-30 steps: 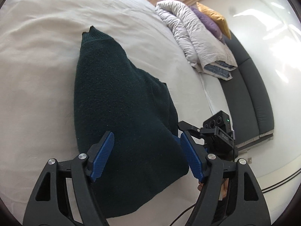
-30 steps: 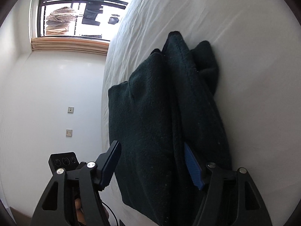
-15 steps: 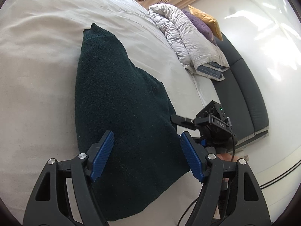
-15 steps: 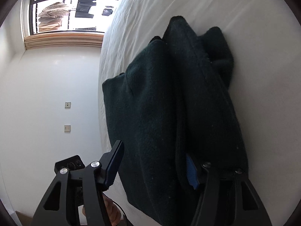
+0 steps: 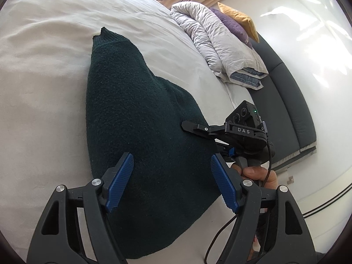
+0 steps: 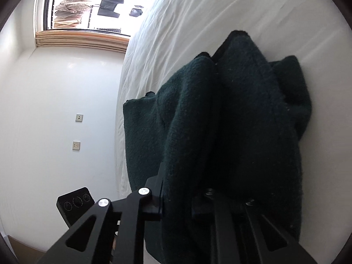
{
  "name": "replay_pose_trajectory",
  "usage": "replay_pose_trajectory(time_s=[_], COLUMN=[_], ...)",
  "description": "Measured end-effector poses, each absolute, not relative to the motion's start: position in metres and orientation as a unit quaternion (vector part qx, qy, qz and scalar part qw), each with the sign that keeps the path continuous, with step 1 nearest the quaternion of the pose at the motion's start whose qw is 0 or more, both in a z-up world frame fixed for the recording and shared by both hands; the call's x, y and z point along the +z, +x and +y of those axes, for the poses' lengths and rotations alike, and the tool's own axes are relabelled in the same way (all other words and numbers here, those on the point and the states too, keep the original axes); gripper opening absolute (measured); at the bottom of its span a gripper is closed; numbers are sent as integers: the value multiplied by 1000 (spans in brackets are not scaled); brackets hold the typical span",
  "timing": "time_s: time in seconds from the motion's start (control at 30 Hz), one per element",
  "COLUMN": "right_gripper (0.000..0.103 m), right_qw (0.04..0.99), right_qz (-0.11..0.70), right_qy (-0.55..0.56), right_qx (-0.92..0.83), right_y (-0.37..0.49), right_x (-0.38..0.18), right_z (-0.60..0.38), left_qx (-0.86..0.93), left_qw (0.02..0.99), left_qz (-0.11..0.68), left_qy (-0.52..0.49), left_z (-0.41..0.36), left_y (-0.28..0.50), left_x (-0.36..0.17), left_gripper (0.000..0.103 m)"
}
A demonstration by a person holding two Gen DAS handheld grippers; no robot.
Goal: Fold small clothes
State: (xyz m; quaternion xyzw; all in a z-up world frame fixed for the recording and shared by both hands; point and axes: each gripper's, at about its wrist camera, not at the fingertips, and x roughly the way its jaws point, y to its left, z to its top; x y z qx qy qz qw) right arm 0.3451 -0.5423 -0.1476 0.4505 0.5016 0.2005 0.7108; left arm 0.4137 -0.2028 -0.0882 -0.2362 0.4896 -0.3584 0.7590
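A dark green knitted sweater (image 5: 136, 118) lies partly folded on the white bed (image 5: 39, 92). My left gripper (image 5: 171, 182) hovers open over the sweater's near edge, blue pads (image 5: 120, 182) apart and touching nothing. In the left wrist view my right gripper (image 5: 193, 129) reaches in from the right at the sweater's side edge, with a hand (image 5: 257, 173) on its grip. In the right wrist view the right gripper (image 6: 180, 198) has its jaws closing, a thick fold of the sweater (image 6: 231, 132) is pinched between them, and the cloth hides its pads.
A folded grey duvet (image 5: 215, 41) with a purple pillow (image 5: 233, 27) and a yellow pillow (image 5: 239, 19) lies at the bed's far right. A dark grey padded headboard (image 5: 292, 110) runs alongside. A window (image 6: 92, 4) and white wall with sockets (image 6: 77, 132) lie left of the bed.
The right gripper pushed forward into the sweater's edge and its jaws closed on a fold, which bunched up. The left gripper stayed open and barely moved.
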Motion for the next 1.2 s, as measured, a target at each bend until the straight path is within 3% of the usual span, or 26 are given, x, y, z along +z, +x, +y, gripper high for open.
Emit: replay_pose_trajectory(time_s=[0.33,0.8,0.93,0.97,1.03,1.13,1.2], right_gripper=[14,14,31,43,57,53,36], right_qw=[764,739,728,736,743,742,738], right_qz=[472,479,486,487,486,487,488], right_qy=[405,448,455,438,424,424,429], right_qx=[172,153,166,168,176,179,180], right_y=[336,326,318,314,302,282,269], right_x=[-116,-159,-150,-142,-132,-130,-133], right_z=[-563,-588,-584,-582,-577,-573,-573], left_qx=[-359,-363,-365,-366,-366,-362,-360], left_qw=[766,765,773,773,775,777,780], left_qz=[491,509,503,504,504,507,507], left_qy=[-209,-153,-124,-120,-112,-91,-68], left_z=[-223,-252,-253,-252,-252,-255,-256], left_y=[411,402,395,394,392,386,379], left_x=[-83,-100,-104,-105,-107,-111,-115], left_gripper=[72,72,72,72,72,72,72])
